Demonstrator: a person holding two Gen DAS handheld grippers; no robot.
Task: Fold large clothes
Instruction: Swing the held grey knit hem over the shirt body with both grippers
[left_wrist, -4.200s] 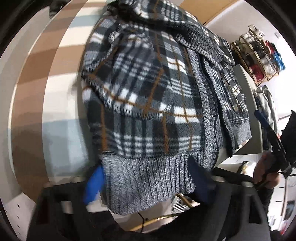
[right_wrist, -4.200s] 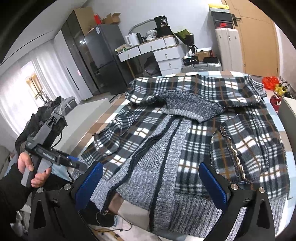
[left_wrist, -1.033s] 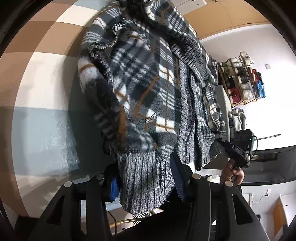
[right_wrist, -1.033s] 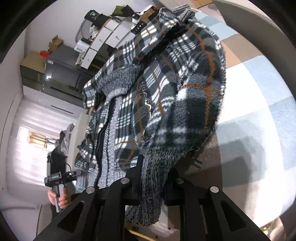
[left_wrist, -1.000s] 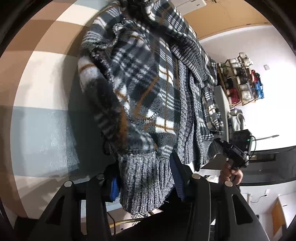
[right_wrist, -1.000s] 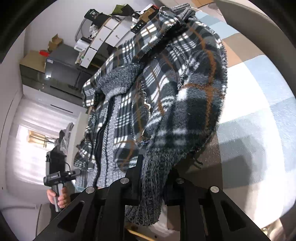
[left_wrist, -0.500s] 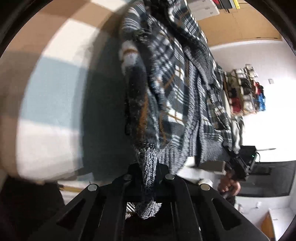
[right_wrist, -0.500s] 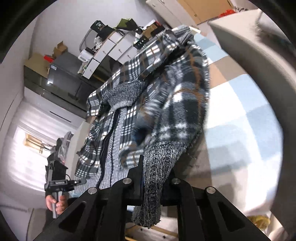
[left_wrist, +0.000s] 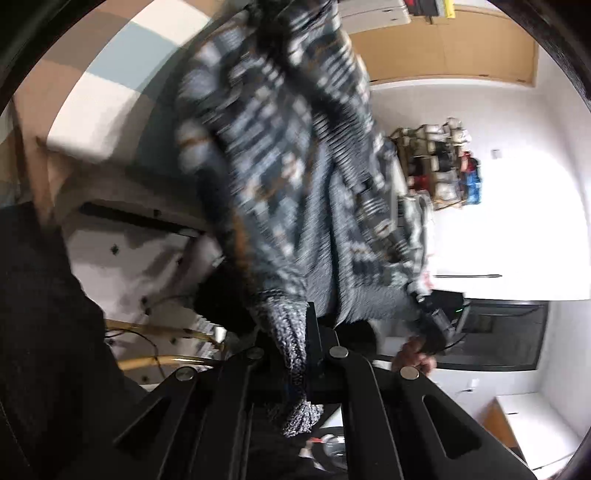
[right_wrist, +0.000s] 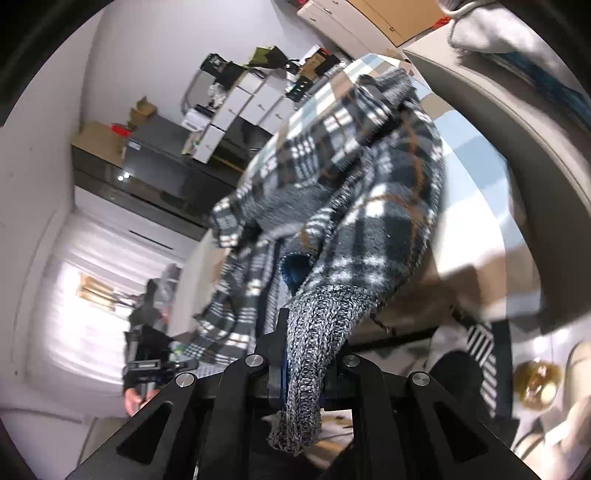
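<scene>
A large black, white and orange plaid fleece jacket (left_wrist: 280, 155) with grey knit ribbing hangs stretched between both grippers, its far end still on the checked bed cover (right_wrist: 476, 206). My left gripper (left_wrist: 295, 343) is shut on the grey ribbed hem at one corner. My right gripper (right_wrist: 306, 354) is shut on the ribbed hem (right_wrist: 317, 332) at the other corner. In the left wrist view the right gripper (left_wrist: 439, 325) and a hand show past the jacket; in the right wrist view the left gripper (right_wrist: 159, 365) shows at lower left. The left view is motion-blurred.
A bed with a blue, tan and white checked cover (left_wrist: 110, 92) lies under the jacket. A shoe rack (left_wrist: 443, 173) stands by the white wall. Dark cabinets and white drawers (right_wrist: 236, 107) line the far side. Grey clothes (right_wrist: 491, 26) lie on a ledge at upper right.
Both grippers closed on the ribbed hem and pulled back and up, lifting the jacket's lower part off the bed so that it hangs stretched between them.
</scene>
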